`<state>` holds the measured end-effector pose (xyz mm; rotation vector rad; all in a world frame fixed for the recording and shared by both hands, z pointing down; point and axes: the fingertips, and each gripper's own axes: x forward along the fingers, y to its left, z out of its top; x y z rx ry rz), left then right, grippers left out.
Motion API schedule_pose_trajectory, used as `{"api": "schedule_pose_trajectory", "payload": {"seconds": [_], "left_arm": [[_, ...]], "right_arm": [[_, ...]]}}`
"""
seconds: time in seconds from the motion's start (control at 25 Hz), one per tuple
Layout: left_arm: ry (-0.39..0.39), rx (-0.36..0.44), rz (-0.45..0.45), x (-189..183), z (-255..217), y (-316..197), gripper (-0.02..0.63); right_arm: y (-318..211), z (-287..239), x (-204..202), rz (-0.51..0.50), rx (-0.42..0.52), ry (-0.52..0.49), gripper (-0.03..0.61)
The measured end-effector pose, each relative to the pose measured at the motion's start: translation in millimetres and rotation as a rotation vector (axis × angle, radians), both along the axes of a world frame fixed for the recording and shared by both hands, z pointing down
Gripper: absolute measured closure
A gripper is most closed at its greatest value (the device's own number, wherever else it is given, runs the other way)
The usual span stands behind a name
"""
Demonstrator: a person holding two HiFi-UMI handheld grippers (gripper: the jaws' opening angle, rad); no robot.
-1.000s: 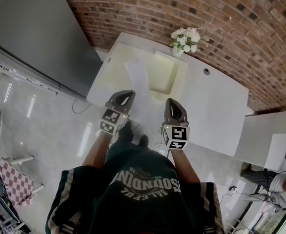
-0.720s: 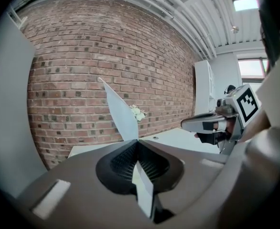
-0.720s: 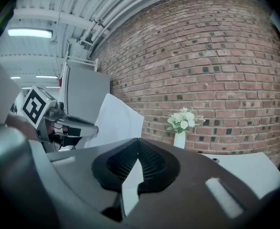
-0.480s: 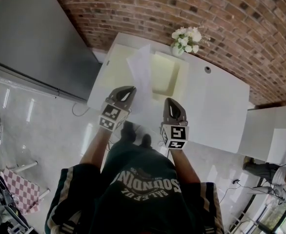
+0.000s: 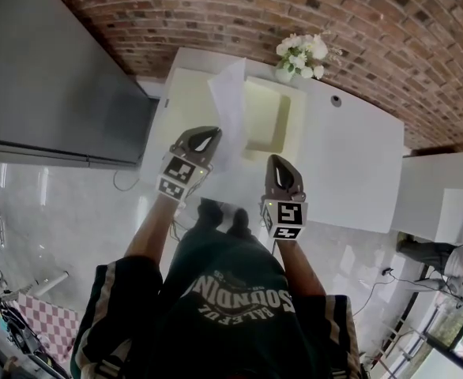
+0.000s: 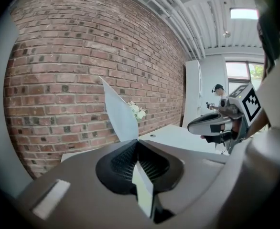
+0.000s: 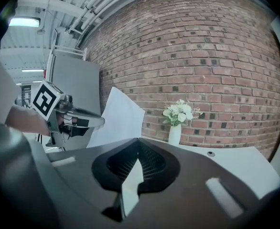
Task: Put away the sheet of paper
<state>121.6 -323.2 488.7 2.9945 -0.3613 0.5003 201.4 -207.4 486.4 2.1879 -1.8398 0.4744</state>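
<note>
Head view: my left hand-held gripper point(image 5: 209, 135), clamped on the sheet of paper point(image 5: 228, 101), has lifted it off the surface point(image 5: 358, 164), ready to carry away; my right hand-held gripper point(image 5: 280, 164) is closed, empty.

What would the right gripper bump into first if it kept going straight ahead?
Probably the brick wall, passing just left of the flower vase. The right gripper points out over the white table, with the sheet of paper off to its left. Depth is hard to judge.
</note>
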Motion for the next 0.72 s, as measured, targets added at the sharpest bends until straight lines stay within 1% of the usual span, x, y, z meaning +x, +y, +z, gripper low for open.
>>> {"api": "schedule_pose_trajectory", "payload": {"seconds": [0.28,0.52,0.72], "left_arm": [[-0.019,-0.012,0.078,8,21,-35,0.602],[-0.046,-0.069,0.124,15,44,-54,0.602],[-0.068,-0.085,0.154,16,63,-64,0.602]], "right_arm": [[-15,11,-3,0.060,-0.027,-0.003,0.578],[-22,20,-2,0.113,-0.057,-0.003,0.578],[-22,28,-6,0.141,-0.080,-0.010,0.578]]}}
